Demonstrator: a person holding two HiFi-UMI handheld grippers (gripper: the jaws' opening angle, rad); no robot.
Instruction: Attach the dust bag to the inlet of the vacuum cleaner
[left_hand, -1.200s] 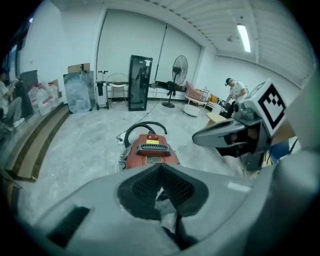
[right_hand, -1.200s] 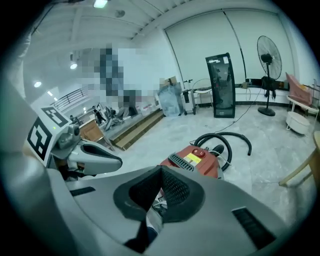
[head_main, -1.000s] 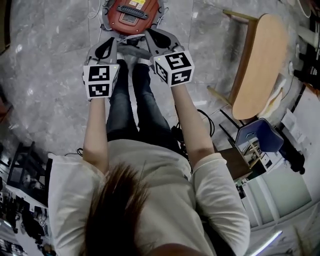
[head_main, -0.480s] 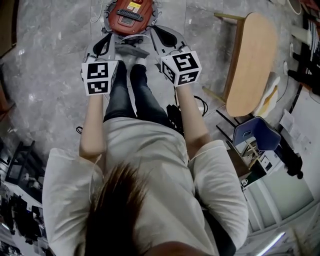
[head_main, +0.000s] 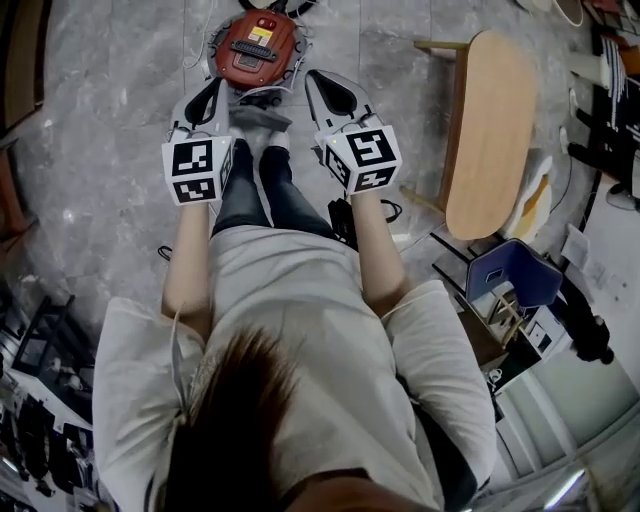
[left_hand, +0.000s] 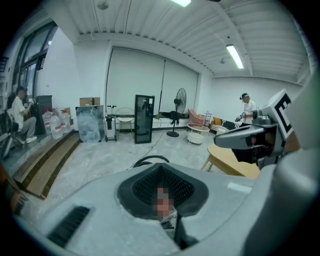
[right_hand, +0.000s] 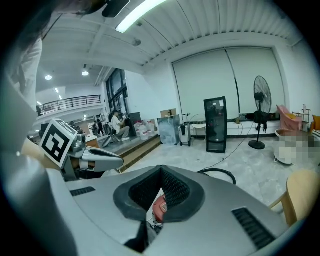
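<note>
The red vacuum cleaner lies on the marble floor beyond the person's feet, with a black hose curling past it. No dust bag shows in any view. My left gripper hangs over the floor just left of the vacuum's near end, jaws shut and empty. Level with it on the other side, my right gripper is also shut and empty. In the right gripper view a sliver of the red vacuum shows through the gap under the closed pads. Each gripper view sees the other gripper beside it.
A light wooden table stands to the right, with a blue chair and cluttered shelving nearer me. Ahead in the room are a black cabinet, a standing fan and seated people by wooden steps.
Both grippers have risen together, staying shut. The vacuum now looks smaller and farther below them, and more of it shows past the jaws.
</note>
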